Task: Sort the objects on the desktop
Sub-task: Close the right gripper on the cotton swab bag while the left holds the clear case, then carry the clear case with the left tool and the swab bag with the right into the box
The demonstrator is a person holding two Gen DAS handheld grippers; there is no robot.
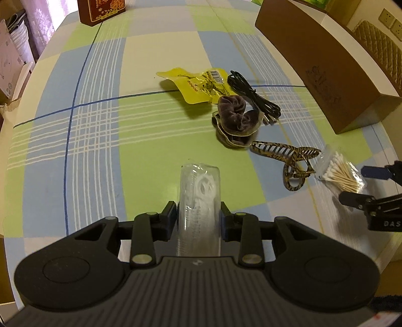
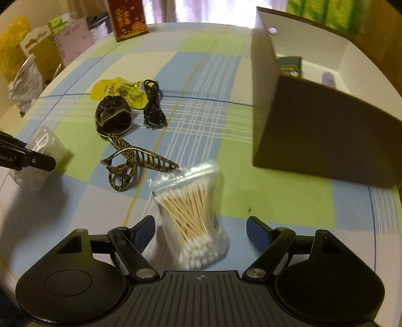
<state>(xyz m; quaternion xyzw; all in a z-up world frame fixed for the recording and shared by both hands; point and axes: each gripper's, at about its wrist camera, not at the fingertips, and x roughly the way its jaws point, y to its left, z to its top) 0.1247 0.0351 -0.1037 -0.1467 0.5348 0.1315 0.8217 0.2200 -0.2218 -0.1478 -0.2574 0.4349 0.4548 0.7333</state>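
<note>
My left gripper (image 1: 199, 217) is shut on a clear plastic tube-shaped pack (image 1: 199, 198) and holds it over the checked tablecloth; the pack also shows in the right wrist view (image 2: 41, 151). My right gripper (image 2: 201, 227) is open around a clear bag of cotton swabs (image 2: 192, 213), its fingers apart on either side; the bag also shows in the left wrist view (image 1: 339, 173). On the table lie a striped hair claw (image 1: 289, 158), a dark velvet scrunchie (image 1: 236, 115), a black cable (image 1: 253, 94) and a yellow snack packet (image 1: 201, 84).
An open brown cardboard box (image 2: 314, 130) with a white interior stands at the right, with a green packet (image 2: 289, 65) and a purple item (image 2: 329, 79) inside. A red box (image 2: 129, 18) stands at the far edge. Bags and cartons sit beyond the table's left side.
</note>
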